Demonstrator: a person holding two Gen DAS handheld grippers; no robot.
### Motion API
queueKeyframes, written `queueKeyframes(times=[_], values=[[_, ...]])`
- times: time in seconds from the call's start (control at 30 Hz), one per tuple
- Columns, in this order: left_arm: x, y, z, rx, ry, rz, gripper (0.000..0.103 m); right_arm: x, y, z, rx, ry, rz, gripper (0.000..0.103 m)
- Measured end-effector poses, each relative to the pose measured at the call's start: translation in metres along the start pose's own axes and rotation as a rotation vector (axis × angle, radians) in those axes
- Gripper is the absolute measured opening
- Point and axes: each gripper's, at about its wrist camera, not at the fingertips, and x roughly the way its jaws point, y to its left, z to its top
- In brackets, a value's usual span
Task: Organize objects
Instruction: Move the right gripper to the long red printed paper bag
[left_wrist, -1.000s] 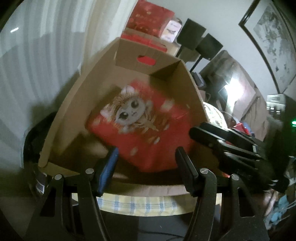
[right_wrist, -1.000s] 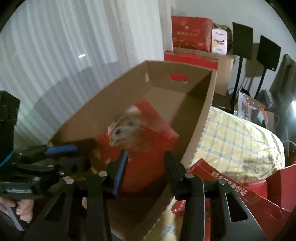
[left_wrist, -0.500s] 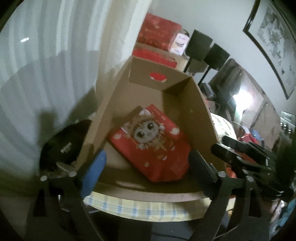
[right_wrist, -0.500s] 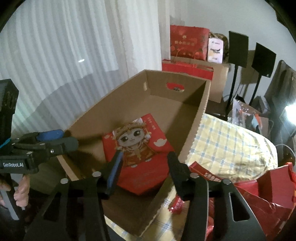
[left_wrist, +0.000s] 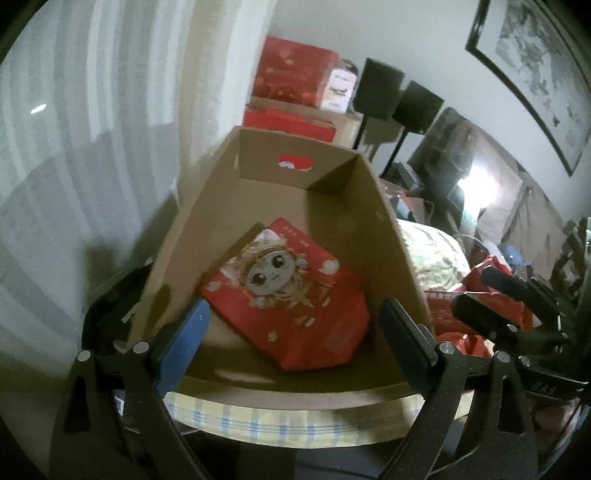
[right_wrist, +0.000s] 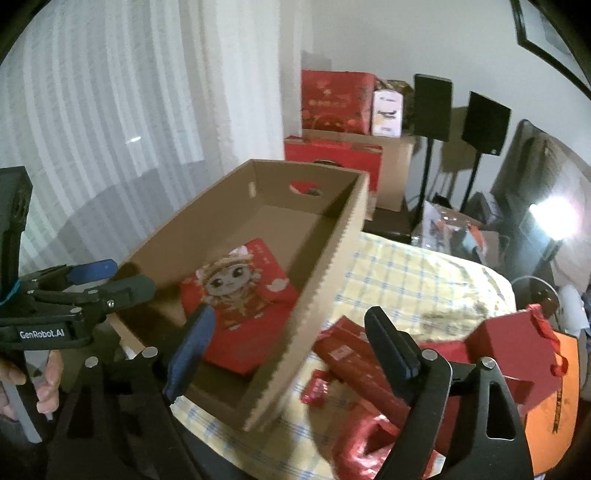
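Note:
A red gift bag with a cartoon face (left_wrist: 291, 295) lies flat inside an open cardboard box (left_wrist: 391, 236); both also show in the right wrist view, the bag (right_wrist: 240, 295) and the box (right_wrist: 325, 258). My left gripper (left_wrist: 295, 332) is open and empty at the box's near end, and it shows from the side in the right wrist view (right_wrist: 114, 277). My right gripper (right_wrist: 295, 343) is open and empty over the box's right wall. It appears at the right of the left wrist view (left_wrist: 480, 291).
Several red boxes and bags (right_wrist: 369, 365) lie on a yellow checked cloth (right_wrist: 406, 280) right of the box. More red gift boxes (right_wrist: 336, 99) are stacked at the back by white curtains (right_wrist: 129, 110). Speakers on stands (right_wrist: 432, 107) stand at the back right.
Both grippers let go of the red bag, opened wider and pulled back from the box. The bag now lies flat in the box. The right gripper swung right toward the red pile.

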Motion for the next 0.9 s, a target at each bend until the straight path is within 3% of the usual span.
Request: queueKeyframes(times=[0.4, 0.9], values=[[0.003, -0.055, 0.003, 0.085, -0.009, -0.070, 0.092, -0.038, -0.048, -0.013, 0.077, -0.021, -0.101, 0.087], [0.032, -0.131, 0.003, 0.175, 0.075, -0.203, 0.092, -0.079, -0.118, -0.031, 0.218, -0.033, -0.189, 0.087]])
